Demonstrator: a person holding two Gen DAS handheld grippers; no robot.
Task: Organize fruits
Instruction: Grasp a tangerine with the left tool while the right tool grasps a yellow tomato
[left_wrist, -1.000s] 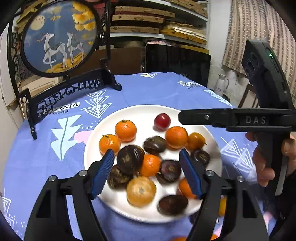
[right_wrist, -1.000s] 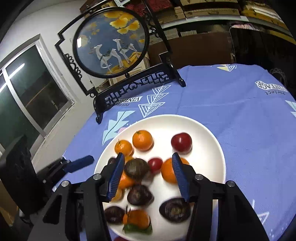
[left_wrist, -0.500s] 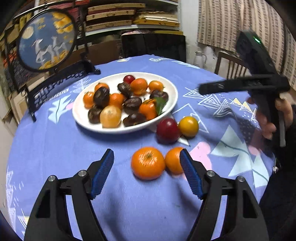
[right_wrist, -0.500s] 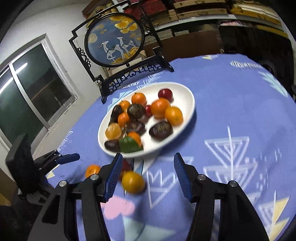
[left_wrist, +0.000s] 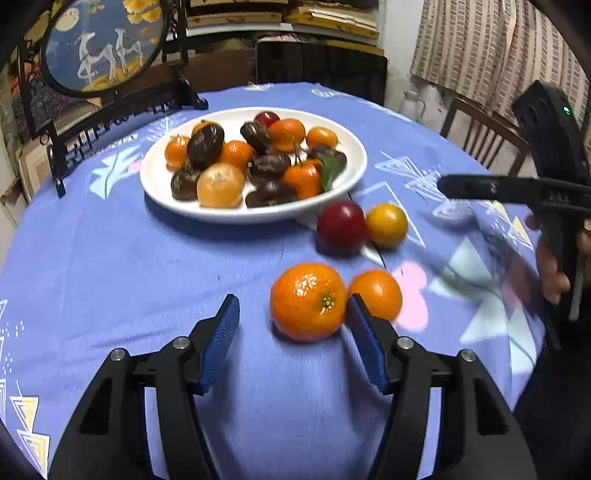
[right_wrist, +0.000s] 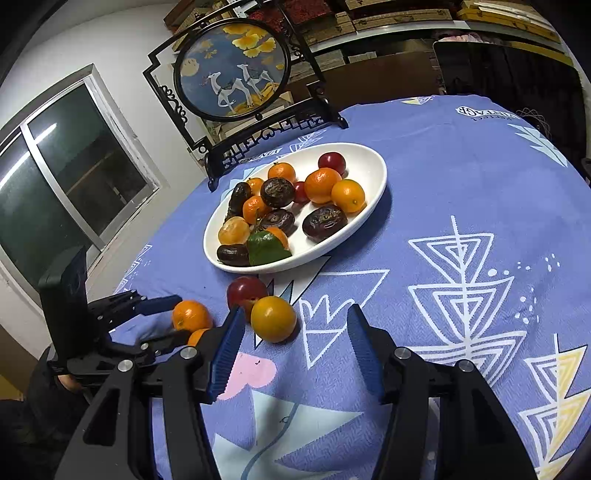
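Where cloth bare: two mandarins (touching), one plum.

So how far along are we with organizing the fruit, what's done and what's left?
Done: most fruit sits on the white plate. In hand: nothing is gripped yet; the left gripper is closing around the big orange, pads not pressing it, and the right gripper is open by the yellow fruit. Left: four loose fruits on the cloth, including the small orange and red fruit.
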